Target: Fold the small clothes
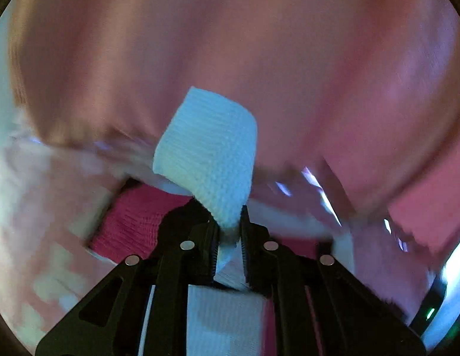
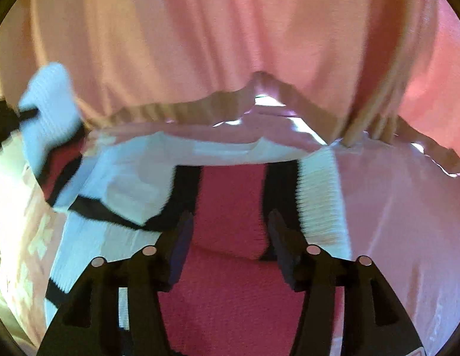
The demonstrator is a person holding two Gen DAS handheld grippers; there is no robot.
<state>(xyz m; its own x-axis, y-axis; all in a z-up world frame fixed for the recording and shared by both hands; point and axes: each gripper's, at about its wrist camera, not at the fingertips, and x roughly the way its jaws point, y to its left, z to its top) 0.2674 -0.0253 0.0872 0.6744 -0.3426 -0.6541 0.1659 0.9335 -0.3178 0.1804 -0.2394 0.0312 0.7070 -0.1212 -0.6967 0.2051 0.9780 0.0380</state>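
Note:
A small knit garment in red [image 2: 230, 281], white [image 2: 123, 184] and black bands lies on a pale pink sheet [image 2: 407, 207]. My left gripper [image 1: 229, 225] is shut on a white ribbed end of it [image 1: 209, 145], which sticks up past the fingertips and is lifted off the sheet. The red part [image 1: 132, 219] shows below and to the left. In the right wrist view the same lifted white end [image 2: 49, 103] is at the far left. My right gripper [image 2: 230, 216] hangs open over the red middle panel, with its pads apart from the cloth.
A pink draped cloth [image 2: 200, 29] fills the background in both views, its ruffled hem [image 2: 176, 112] meeting the sheet. A pink and white patterned cover [image 1: 37, 207] lies to the left. The left wrist view is blurred.

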